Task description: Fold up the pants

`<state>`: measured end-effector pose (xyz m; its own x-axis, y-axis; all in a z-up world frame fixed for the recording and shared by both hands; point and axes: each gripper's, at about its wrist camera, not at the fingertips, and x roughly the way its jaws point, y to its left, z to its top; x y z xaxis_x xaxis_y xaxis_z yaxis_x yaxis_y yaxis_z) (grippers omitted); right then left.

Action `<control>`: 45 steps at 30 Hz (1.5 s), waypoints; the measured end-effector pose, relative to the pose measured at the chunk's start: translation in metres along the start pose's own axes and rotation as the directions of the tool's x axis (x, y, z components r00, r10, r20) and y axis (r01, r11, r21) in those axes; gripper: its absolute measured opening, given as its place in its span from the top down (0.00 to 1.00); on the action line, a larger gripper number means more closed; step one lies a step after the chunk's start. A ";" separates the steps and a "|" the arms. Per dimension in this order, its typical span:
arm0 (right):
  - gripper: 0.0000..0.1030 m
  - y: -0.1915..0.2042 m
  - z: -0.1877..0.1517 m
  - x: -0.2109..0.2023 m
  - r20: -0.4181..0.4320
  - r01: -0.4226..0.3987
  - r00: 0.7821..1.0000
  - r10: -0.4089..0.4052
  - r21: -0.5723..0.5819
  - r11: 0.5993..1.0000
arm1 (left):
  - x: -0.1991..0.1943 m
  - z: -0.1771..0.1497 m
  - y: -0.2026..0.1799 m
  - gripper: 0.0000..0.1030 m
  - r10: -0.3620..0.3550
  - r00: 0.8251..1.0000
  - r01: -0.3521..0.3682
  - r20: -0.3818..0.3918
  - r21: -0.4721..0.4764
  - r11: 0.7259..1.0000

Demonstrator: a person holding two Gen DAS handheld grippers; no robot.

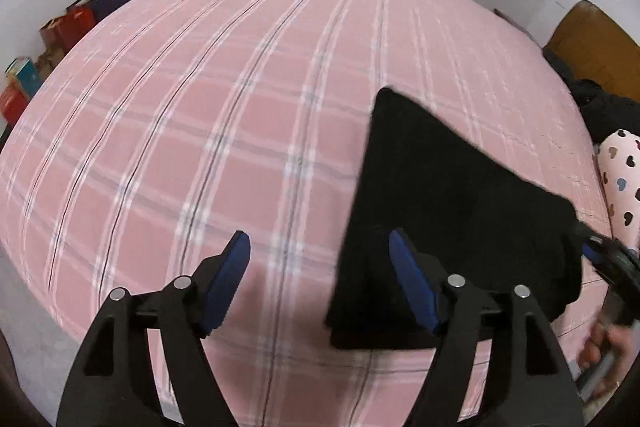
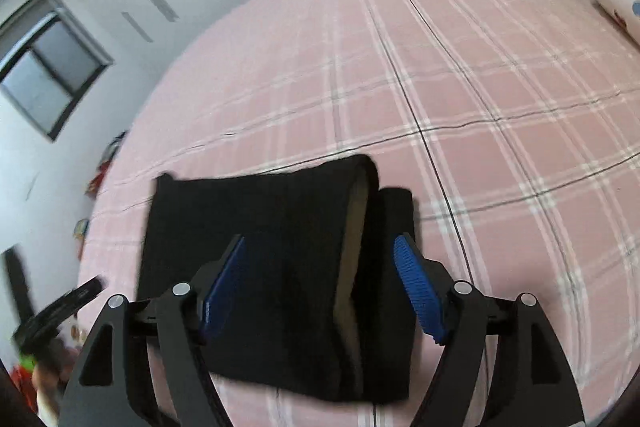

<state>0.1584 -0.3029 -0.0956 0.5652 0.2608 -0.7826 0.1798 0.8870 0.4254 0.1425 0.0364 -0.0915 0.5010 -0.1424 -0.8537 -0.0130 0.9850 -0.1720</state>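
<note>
Blue-padded fingers spread wide, gripping nothing: right hand-held gripper poised over black pants, already folded into a compact stack near the bed's front edge, likely released for a check. Left hand-held gripper likewise open and empty, offset to the stack's left side. Underneath, pink plaid bedsheet; heart-print pillow well apart.

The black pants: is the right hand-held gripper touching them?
Cannot tell. In the right wrist view, the right hand-held gripper is open over the folded black pants on the pink bedsheet; no plain contact or gap shows.
</note>
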 end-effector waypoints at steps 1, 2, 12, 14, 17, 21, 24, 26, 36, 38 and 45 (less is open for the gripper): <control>0.29 -0.001 0.003 0.010 -0.016 -0.004 1.000 0.004 0.010 1.000 | 0.003 0.008 -0.002 0.32 -0.016 1.000 0.016 -0.002 0.008 1.000; 0.30 0.000 0.005 0.020 -0.036 -0.019 0.999 0.019 0.007 1.000 | 0.009 0.022 -0.009 0.32 -0.040 0.999 0.040 0.001 0.016 0.999; 0.80 0.035 0.009 0.018 -0.020 -0.074 0.997 0.073 -0.067 0.995 | 0.154 0.106 -0.022 0.66 -0.151 0.963 0.134 -0.223 -0.091 0.987; 0.82 0.063 0.011 -0.010 0.010 -0.176 0.984 0.179 -0.144 0.974 | 0.145 0.112 -0.017 0.77 -0.132 0.976 0.121 -0.171 -0.070 0.990; 0.82 0.076 0.014 -0.024 0.060 -0.178 0.979 0.194 -0.206 0.962 | 0.136 0.122 0.000 0.90 0.126 0.990 -0.127 -0.059 -0.013 0.992; 0.75 0.015 0.007 0.041 -0.090 0.055 0.994 -0.066 -0.123 0.991 | 0.146 0.121 0.039 0.86 0.056 0.984 -0.071 -0.168 -0.082 0.994; 0.70 -0.008 -0.004 0.008 -0.014 -0.039 0.999 0.039 0.033 0.999 | 0.100 0.109 0.040 0.80 0.115 0.991 -0.113 -0.069 0.021 0.993; 0.65 0.000 -0.015 -0.022 0.063 -0.003 0.998 0.003 -0.004 1.000 | 0.072 0.096 0.040 0.58 0.135 0.991 -0.133 -0.021 0.078 0.988; 0.56 0.140 -0.123 -0.010 -0.079 -0.074 0.996 0.046 -0.398 0.914 | -0.021 -0.003 0.054 0.24 0.119 0.992 -0.123 0.046 0.102 0.987; 0.55 0.169 -0.144 0.008 -0.158 -0.169 0.981 0.111 -0.427 0.888 | -0.033 -0.020 0.056 0.24 0.154 0.987 -0.157 0.044 0.101 0.982; 0.55 0.205 -0.170 0.067 -0.238 -0.256 0.953 0.186 -0.311 0.915 | -0.055 -0.049 0.099 0.24 0.175 0.984 -0.176 0.014 0.040 0.984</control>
<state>0.0961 -0.0391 -0.1379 0.3811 0.5044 -0.7748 -0.2303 0.8634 0.4488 0.0713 0.1374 -0.0852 0.5033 0.0340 -0.8634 -0.0660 0.9978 0.0008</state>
